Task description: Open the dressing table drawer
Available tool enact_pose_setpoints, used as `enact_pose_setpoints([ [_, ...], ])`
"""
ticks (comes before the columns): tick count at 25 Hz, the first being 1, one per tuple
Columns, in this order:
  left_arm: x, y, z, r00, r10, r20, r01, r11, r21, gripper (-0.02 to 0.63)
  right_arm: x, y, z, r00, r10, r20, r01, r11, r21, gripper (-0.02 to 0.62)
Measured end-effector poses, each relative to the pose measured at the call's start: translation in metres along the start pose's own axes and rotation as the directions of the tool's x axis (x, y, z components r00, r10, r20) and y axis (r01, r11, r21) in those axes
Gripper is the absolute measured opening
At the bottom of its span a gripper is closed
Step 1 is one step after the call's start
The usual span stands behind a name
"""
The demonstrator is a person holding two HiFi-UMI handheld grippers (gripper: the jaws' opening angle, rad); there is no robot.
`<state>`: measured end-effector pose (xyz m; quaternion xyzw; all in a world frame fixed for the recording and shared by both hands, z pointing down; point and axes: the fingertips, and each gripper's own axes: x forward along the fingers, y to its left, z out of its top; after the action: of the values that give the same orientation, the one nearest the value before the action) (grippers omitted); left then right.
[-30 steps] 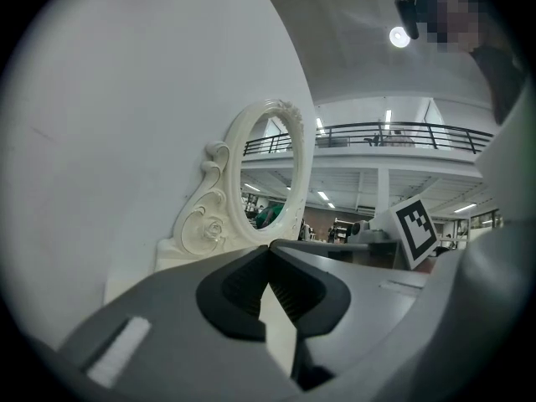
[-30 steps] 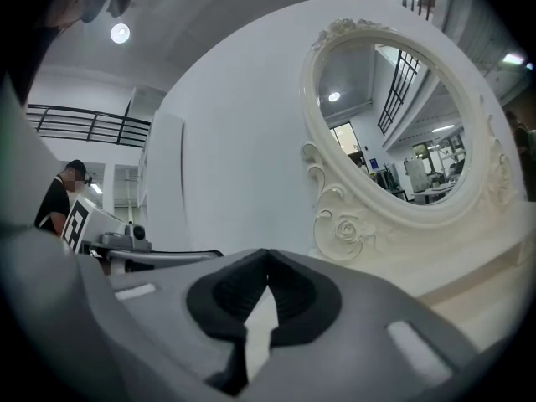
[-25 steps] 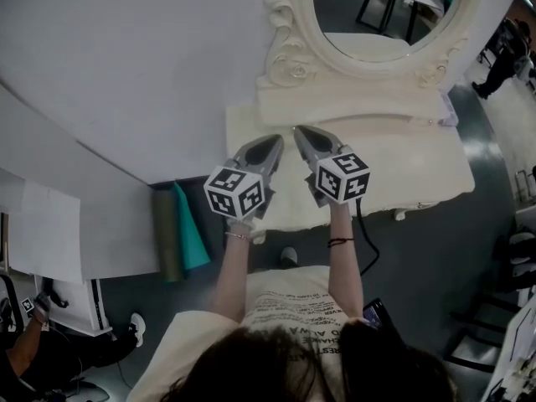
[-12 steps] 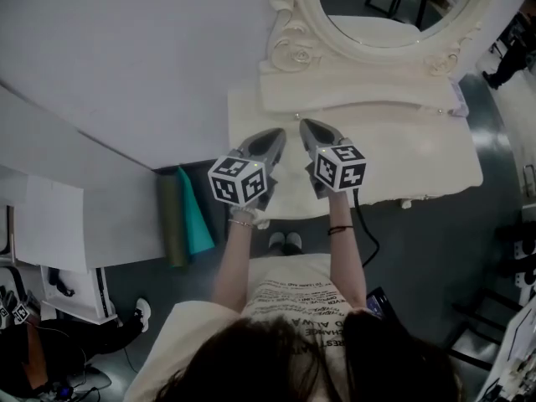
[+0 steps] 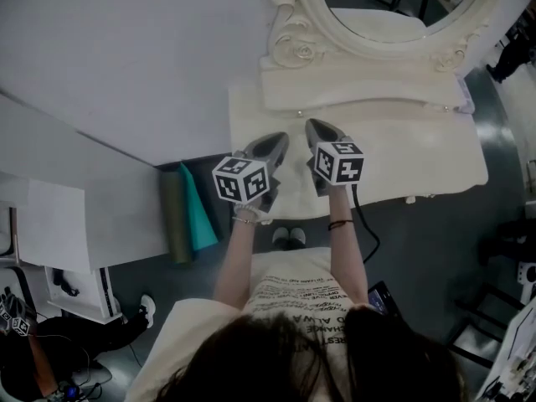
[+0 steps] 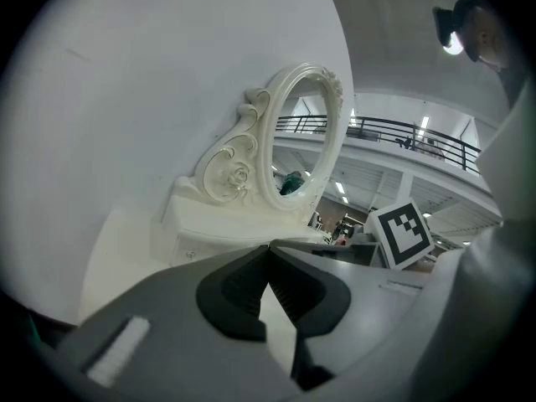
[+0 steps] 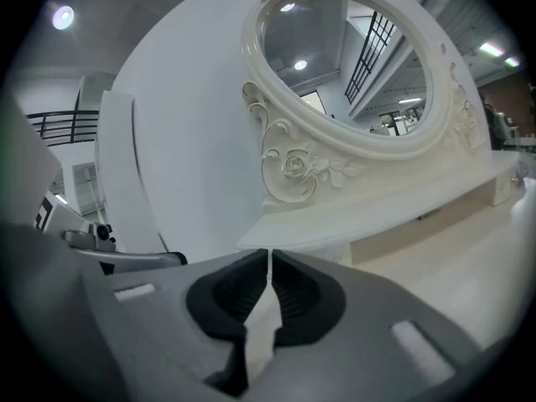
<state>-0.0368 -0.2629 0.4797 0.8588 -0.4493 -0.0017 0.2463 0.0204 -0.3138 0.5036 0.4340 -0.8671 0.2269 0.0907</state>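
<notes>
In the head view, both tools have sunk a little and now sit lower over the front part of the cream desk (image 5: 402, 153). The left tool (image 5: 278, 141) and the right tool (image 5: 314, 128) lie side by side, pointing toward the oval mirror (image 5: 394, 15). A small drawer (image 5: 295, 112) with a knob sits in the low box under the mirror, just beyond the tips of the tools, and neither tool touches it. The front face under the desk top is hidden from here, so I cannot tell whether another drawer sits there.

In the left gripper view, the left tool (image 6: 270, 248) has its jaws closed tip to tip with nothing between them. The knobbed drawer (image 6: 201, 245) lies ahead and slightly left, clear of the tips.

In the right gripper view, the right tool (image 7: 269, 255) is closed too and holds nothing — the pale strip in its gap is only the desk top behind it. The box under the mirror stands close ahead.

I read the descent as an approach — no handle is gripped yet, and the jaws would need to part first.
</notes>
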Motion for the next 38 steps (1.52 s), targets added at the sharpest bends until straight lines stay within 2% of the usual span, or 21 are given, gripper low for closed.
enact_pose_setpoints([
  [18, 0.015, 0.038, -0.020, 0.998, 0.024, -0.066, -0.027, 0.999, -0.043, -0.002, 0.053, -0.017, -0.033, 0.986, -0.037, -0.162, 0.049, 0.996, 0.068, 0.061],
  [28, 0.025, 0.050, -0.019, 0.997, 0.022, -0.075, -0.025, 0.998, -0.051, -0.002, 0.070, -0.029, -0.043, 0.974, -0.086, -0.208, 0.100, 0.993, 0.057, 0.124],
  [38, 0.028, 0.057, -0.019, 0.996, 0.028, -0.079, -0.033, 0.997, -0.062, -0.002, 0.083, -0.030, -0.044, 0.971, -0.090, -0.222, 0.105, 0.993, 0.056, 0.132],
])
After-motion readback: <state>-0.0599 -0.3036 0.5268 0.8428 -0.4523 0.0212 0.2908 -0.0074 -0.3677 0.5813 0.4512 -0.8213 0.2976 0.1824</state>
